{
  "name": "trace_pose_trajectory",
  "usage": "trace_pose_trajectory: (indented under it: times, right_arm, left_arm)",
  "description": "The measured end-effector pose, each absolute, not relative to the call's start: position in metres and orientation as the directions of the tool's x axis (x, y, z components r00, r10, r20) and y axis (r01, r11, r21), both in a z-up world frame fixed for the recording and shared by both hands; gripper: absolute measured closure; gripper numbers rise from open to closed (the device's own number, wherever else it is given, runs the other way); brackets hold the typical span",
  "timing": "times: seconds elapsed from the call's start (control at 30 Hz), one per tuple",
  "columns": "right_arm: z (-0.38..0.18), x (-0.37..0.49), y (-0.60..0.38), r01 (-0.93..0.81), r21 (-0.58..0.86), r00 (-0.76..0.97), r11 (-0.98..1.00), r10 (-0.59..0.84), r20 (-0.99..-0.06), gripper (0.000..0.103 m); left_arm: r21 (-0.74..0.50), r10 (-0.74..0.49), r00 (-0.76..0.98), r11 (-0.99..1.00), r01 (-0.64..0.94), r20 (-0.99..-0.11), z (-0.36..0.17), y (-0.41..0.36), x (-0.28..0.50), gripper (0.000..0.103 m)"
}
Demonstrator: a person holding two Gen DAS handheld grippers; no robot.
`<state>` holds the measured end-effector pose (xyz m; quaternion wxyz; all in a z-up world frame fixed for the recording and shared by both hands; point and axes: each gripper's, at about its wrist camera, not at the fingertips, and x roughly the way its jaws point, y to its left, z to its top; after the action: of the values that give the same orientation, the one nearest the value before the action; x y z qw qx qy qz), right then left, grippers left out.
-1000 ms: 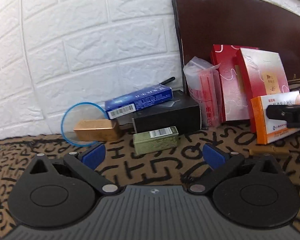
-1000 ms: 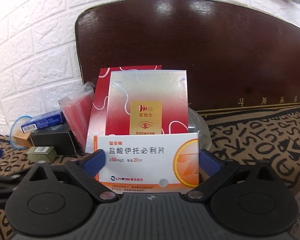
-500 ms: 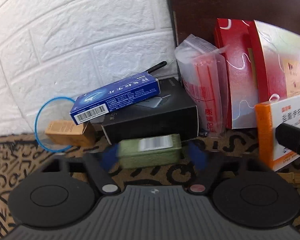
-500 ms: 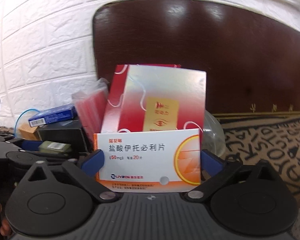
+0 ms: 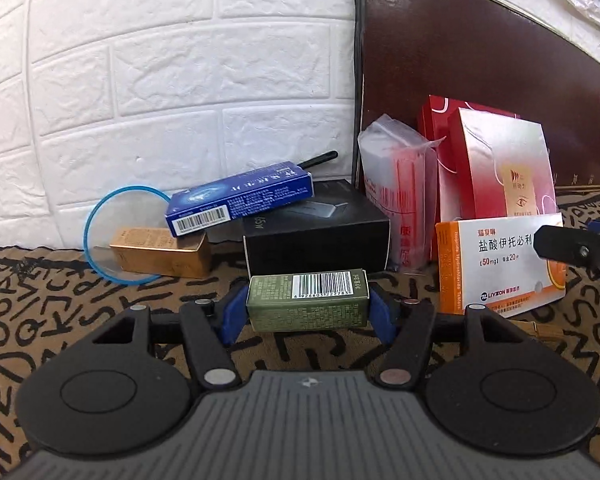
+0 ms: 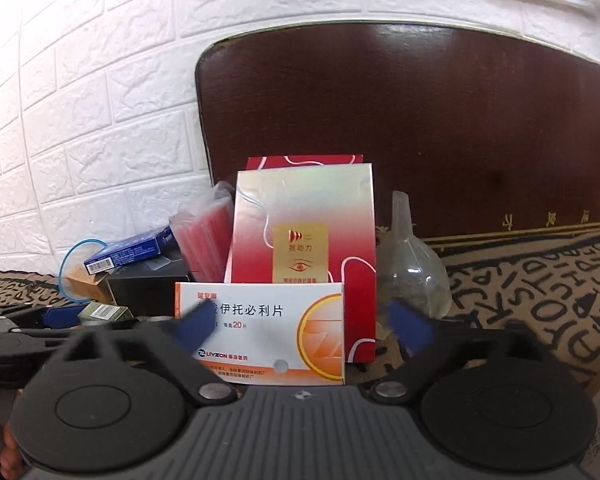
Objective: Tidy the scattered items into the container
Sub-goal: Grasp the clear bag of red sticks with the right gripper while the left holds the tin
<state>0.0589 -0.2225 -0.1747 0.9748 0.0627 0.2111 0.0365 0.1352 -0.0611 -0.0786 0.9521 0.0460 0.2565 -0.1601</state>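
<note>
- Left wrist view: the left tool [image 5: 308, 314] has its blue pads closed onto both ends of the small green box [image 5: 309, 302], barcode side up, gripped right between the fingers. Can't tell if the box is lifted off the patterned cloth [image 5: 60, 304] or sitting on it.
- Just past the green box is a black box [image 5: 316, 236], with a blue box [image 5: 240, 200] leaning across its far-left corner. A gold box [image 5: 160, 250] lies further left, inside a blue-rimmed clear ring [image 5: 100, 240].
- Only the right wrist view shows the clear plastic container [image 6: 414, 276]. It sits just beyond the right tool [image 6: 304, 326], on its right side, tucked behind the red and silver box [image 6: 304, 232]. I can't make out anything in it through the glare.
- The right tool's fingers [image 6: 410, 326] are spread wide and blurred. One is in front of the orange and white medicine box [image 6: 260, 332], the other off its right edge. It doesn't look to be clamping anything.
- The medicine box stands in front of the red and silver box. A clear bag of red sticks [image 6: 204, 248] leans to the left of that.
- From the left tool, the right tool only pokes in as a black bit at the far right edge, covering part of the medicine box's print.
- A cardboard corner at the right tool's lower right is cut off by the frame.
</note>
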Motion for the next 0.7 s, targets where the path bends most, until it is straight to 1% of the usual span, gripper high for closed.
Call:
trace_pose_trajectory:
  times: [0.1,0.2,0.23,0.3,0.37,0.4,0.5,0.57,0.63,0.67,0.7]
  right_arm:
    - [-0.177,0.058,-0.216,-0.019,0.159,0.896,0.987,0.087,-0.436,0.0]
    - [-0.181,0.057,-0.199,-0.004,0.156,0.907,0.988,0.069,-0.415,0.0]
    - [-0.183,0.058,-0.191,-0.008,0.139,0.91,0.99,0.065,-0.409,0.0]
    - [-0.189,0.068,-0.174,-0.006,0.078,0.901,0.997,0.039,-0.433,0.0]
    - [-0.195,0.079,-0.161,0.056,0.011,0.893,0.998,-0.045,-0.447,0.0]
    - [-0.195,0.081,-0.158,0.067,0.006,0.897,0.998,-0.058,-0.439,0.0]
    - [-0.193,0.091,-0.151,0.083,-0.026,0.886,0.996,-0.086,-0.457,0.0]
    - [-0.189,0.089,-0.15,0.083,-0.046,0.892,0.996,-0.094,-0.442,0.0]
    - [-0.184,0.08,-0.154,0.07,-0.055,0.92,0.996,-0.086,-0.381,0.0]
    - [-0.182,0.078,-0.16,0.054,-0.058,0.927,0.997,-0.072,-0.369,0.0]
    - [-0.179,0.081,-0.166,0.022,-0.052,0.921,0.998,-0.041,-0.388,0.0]
  left_arm:
    - [0.012,-0.277,0.817,0.945,0.328,-0.505,-0.077,-0.069,0.132,0.041]
    - [0.0,-0.282,0.816,0.945,0.326,-0.505,-0.077,-0.07,0.136,0.041]
    - [-0.006,-0.281,0.816,0.947,0.322,-0.505,-0.077,-0.068,0.136,0.041]
    - [-0.019,-0.279,0.81,0.949,0.314,-0.516,-0.079,-0.074,0.151,0.041]
    - [-0.044,-0.273,0.802,0.954,0.295,-0.531,-0.08,-0.071,0.159,0.041]
    - [-0.059,-0.273,0.799,0.956,0.287,-0.536,-0.081,-0.069,0.161,0.041]
    - [-0.089,-0.276,0.791,0.958,0.273,-0.545,-0.081,-0.064,0.162,0.041]
    - [-0.092,-0.285,0.791,0.955,0.281,-0.542,-0.08,-0.064,0.16,0.041]
    - [-0.091,-0.294,0.789,0.952,0.293,-0.54,-0.08,-0.064,0.158,0.041]
    - [-0.095,-0.296,0.789,0.952,0.292,-0.539,-0.08,-0.063,0.157,0.041]
    - [-0.1,-0.298,0.789,0.951,0.291,-0.536,-0.08,-0.063,0.157,0.041]
